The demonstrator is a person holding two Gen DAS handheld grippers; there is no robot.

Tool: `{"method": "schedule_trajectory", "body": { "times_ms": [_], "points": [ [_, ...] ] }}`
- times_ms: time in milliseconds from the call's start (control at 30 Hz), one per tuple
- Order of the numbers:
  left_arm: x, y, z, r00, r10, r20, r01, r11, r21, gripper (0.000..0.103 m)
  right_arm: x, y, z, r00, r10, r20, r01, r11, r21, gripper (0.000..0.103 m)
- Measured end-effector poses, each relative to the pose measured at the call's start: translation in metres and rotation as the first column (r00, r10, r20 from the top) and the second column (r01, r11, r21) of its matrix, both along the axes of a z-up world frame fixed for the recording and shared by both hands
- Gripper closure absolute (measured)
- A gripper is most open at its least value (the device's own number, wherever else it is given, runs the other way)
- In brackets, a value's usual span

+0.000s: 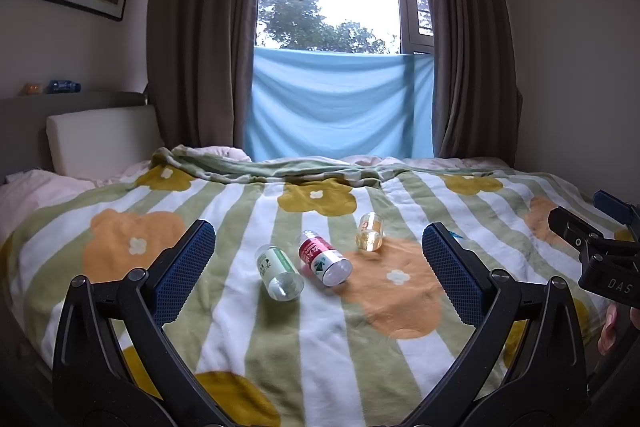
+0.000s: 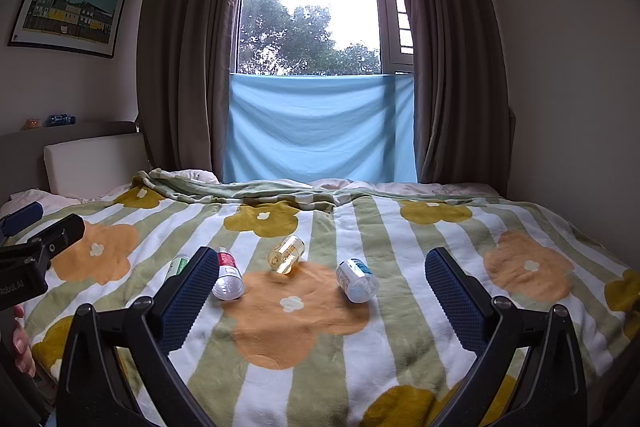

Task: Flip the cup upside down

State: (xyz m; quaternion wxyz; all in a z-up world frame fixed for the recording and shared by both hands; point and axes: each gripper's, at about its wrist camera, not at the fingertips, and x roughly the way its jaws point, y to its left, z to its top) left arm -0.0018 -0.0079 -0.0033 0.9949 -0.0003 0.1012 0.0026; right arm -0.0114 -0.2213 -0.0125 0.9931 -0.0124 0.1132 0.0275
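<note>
Four cups lie on their sides on my blanket (image 2: 400,327), mid-frame: one (image 2: 179,265) leftmost (half hidden behind my right gripper's (image 2: 322,301) left finger), the next (image 2: 228,275) just beside it, a third (image 2: 286,254) further back, the fourth (image 2: 357,279) right of centre, apart.

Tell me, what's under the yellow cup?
The yellow cup lies on its side on the flowery blanket, partly over an orange flower. The bed beneath the blanket is covered.
</note>
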Motion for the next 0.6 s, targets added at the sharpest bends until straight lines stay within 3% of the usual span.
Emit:
{"method": "schedule_trajectory", "body": {
  "times_ms": [600],
  "points": [
    [-0.0004, -0.0009, -0.0009, 1.0, -0.005, -0.005, 0.005, 1.0, -0.005, 0.0, 0.0009, -0.0006, -0.0019, 1.0, -0.001, -0.002, 0.001, 1.0, 0.0, 0.0]
  ]
}}
